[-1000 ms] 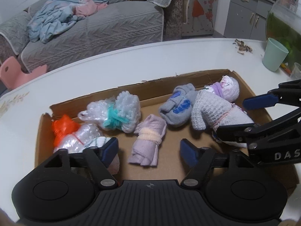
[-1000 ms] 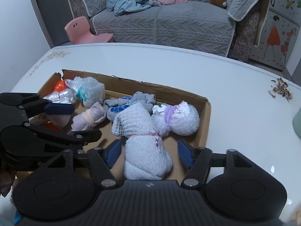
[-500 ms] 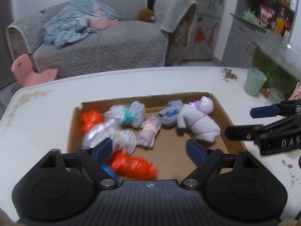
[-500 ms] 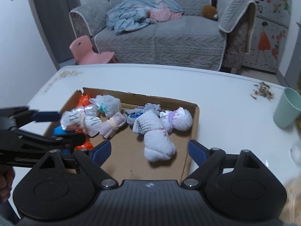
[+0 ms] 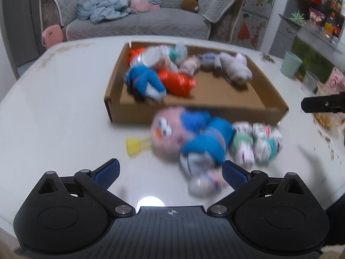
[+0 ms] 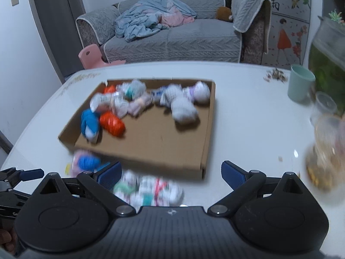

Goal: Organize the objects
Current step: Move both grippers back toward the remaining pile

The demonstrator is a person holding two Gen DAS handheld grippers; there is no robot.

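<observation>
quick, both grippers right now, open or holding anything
left gripper: open, holding nothing, jaws just opened wider
right gripper: open, holding nothing, jaws just opened wider

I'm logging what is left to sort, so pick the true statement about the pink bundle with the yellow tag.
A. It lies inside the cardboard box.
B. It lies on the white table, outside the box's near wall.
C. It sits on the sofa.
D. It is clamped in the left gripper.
B: the pink bundle rests on the white table in front of the cardboard box, ahead of the open, empty left gripper.
</observation>
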